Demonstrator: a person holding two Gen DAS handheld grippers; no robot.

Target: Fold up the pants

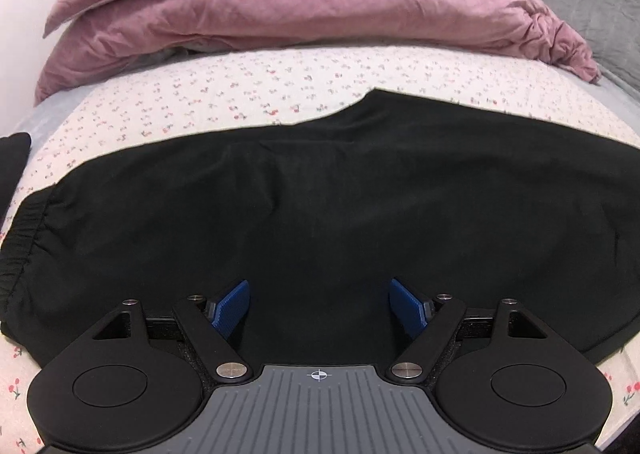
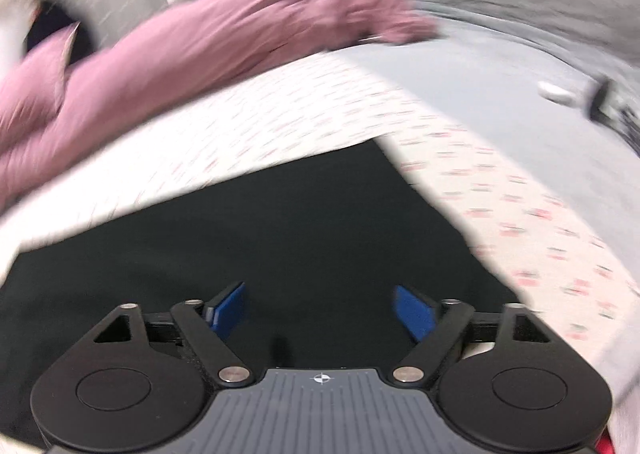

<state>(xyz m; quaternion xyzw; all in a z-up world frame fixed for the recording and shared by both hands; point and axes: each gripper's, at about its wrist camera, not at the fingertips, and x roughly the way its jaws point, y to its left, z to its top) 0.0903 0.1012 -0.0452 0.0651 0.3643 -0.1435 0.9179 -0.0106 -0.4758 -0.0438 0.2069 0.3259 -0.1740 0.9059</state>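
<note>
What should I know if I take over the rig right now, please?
Left tool: open, nothing between its pads, over the near part of the black pants.
Right tool: open, empty, over the pants' other end; its view is blurred.
Pants lie spread across the floral sheet, elastic waistband at the left of the left view.
Done: they look laid out, possibly folded lengthwise.
Left: grasp and fold.

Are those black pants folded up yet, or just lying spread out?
Spread flat on the bed, perhaps halved lengthwise: the pants stretch across the view, waistband at left.
</note>
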